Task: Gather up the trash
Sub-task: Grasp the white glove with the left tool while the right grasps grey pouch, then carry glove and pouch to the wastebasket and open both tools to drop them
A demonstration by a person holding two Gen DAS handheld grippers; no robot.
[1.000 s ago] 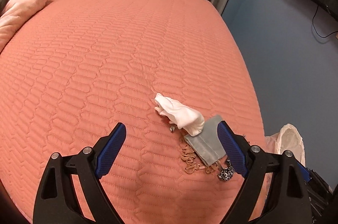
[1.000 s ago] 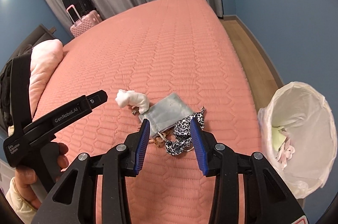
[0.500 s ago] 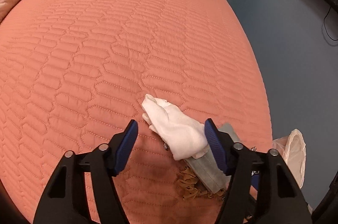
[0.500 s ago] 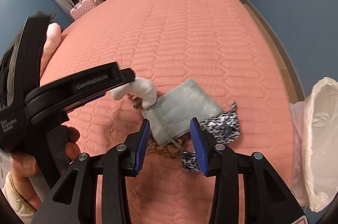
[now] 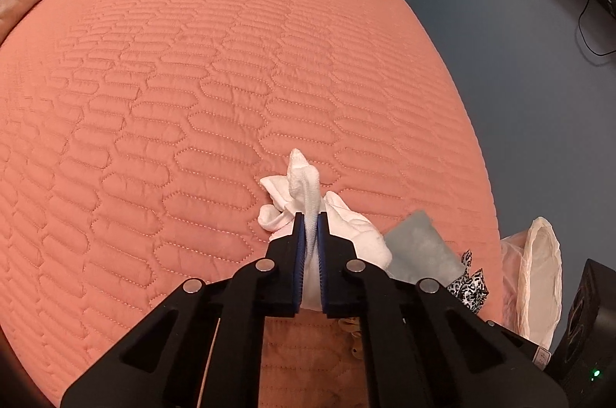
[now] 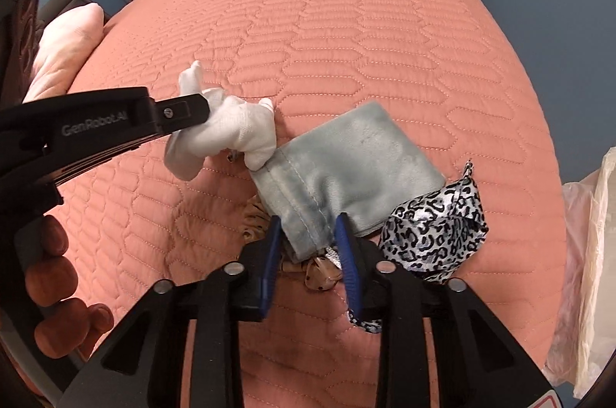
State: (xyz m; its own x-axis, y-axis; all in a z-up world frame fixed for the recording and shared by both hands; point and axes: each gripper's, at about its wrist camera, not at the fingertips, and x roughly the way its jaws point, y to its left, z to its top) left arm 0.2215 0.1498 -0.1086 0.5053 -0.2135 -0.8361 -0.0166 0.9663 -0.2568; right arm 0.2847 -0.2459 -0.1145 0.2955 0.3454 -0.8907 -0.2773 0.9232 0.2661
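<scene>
The bin liner [image 6: 589, 277] is cut off by the right edge.

Left tool [image 5: 311, 227]: jaws just closed, clamped on white cloth [image 5: 308, 184], angled downward. Right tool [image 6: 308, 234]: jaws closing around grey pouch [image 6: 346, 161], angled steeply downward.

The right gripper [image 6: 308, 227] has just been closing and pinches the grey pouch [image 6: 346, 157] near the bed's [image 6: 346, 22] right edge. The left gripper [image 6: 206, 107] grips the white tissue [image 6: 235, 130] just beside it. A leopard-print cloth [image 6: 435, 227] touches the pouch.
</scene>
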